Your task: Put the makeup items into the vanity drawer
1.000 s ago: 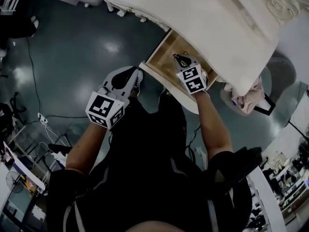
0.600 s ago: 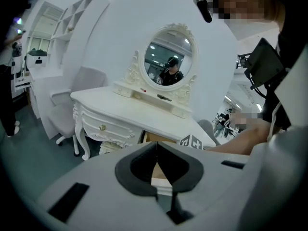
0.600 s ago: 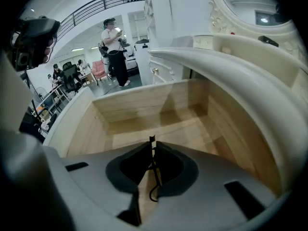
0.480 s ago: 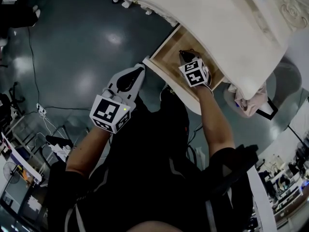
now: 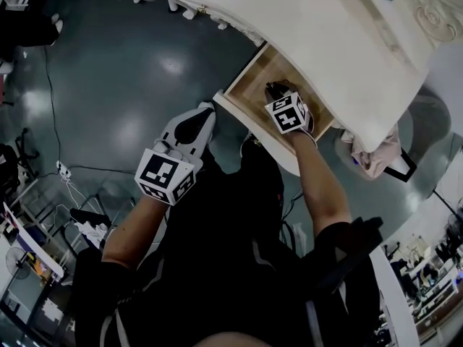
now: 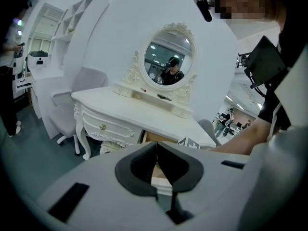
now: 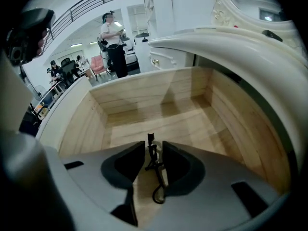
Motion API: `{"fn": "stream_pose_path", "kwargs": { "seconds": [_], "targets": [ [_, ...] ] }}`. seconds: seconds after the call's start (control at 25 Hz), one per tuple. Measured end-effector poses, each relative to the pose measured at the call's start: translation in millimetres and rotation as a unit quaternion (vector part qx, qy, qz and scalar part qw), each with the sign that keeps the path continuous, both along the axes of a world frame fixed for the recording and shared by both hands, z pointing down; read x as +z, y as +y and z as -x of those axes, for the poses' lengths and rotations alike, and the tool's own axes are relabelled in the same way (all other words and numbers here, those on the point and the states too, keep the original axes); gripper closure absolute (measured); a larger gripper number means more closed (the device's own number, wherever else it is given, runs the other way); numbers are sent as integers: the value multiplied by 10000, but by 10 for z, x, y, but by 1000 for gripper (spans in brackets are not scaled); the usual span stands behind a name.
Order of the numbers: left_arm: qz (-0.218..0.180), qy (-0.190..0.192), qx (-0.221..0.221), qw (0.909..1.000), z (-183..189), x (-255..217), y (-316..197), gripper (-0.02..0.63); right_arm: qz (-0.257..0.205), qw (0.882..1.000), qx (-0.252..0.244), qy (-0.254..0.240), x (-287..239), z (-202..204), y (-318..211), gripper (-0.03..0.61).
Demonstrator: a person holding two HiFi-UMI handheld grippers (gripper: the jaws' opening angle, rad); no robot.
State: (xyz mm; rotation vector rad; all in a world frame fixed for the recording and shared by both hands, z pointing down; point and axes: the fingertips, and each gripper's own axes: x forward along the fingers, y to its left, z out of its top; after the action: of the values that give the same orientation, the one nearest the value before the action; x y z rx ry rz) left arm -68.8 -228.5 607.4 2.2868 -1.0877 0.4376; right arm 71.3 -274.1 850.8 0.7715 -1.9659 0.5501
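Note:
The wooden vanity drawer (image 5: 249, 87) stands pulled out under the white vanity top (image 5: 311, 27). My right gripper (image 5: 273, 89) reaches down into it. In the right gripper view its jaws (image 7: 154, 146) are opening, and a thin black makeup tool with a looped handle (image 7: 155, 170) hangs between them above the drawer floor (image 7: 192, 121); a gap shows on its left side. My left gripper (image 5: 206, 113) hovers over the floor just left of the drawer front. Its jaws (image 6: 155, 146) are shut and hold nothing.
The vanity (image 6: 130, 112) carries an oval mirror (image 6: 168, 64) and small items at its back. A stool with a pink cloth (image 5: 375, 150) stands right of the drawer. A white chair (image 6: 72, 95) sits left of the vanity. Cables (image 5: 65, 176) run over the dark floor.
My right gripper has slid a little farther over the drawer. The left gripper has drifted slightly toward the person's body.

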Motion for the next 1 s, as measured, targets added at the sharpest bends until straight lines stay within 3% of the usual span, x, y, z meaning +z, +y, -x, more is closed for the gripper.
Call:
{"fn": "stream_pose_path", "kwargs": {
  "seconds": [0.16,0.44,0.72,0.88,1.0],
  "targets": [
    [-207,18,99,9997,-38,-137,-27,609,-71,9998,165,-61,-180,-18,23,414],
    [-595,105,341,9976,-97,-530,-211,609,-345,9973,561,-311,-798,-39,3,413],
    [-830,283,843,9926,-255,-885,-293,609,-864,9849,1234,-850,-1688,-222,-59,469],
    [-1197,440,1417,9817,-438,-1247,-249,609,-1419,9762,1330,-959,-2312,-336,-77,512],
    [-1287,485,1539,9785,-494,-1442,-323,609,-1786,9649,1591,-1084,-2754,-450,-100,528]
  ]
}}
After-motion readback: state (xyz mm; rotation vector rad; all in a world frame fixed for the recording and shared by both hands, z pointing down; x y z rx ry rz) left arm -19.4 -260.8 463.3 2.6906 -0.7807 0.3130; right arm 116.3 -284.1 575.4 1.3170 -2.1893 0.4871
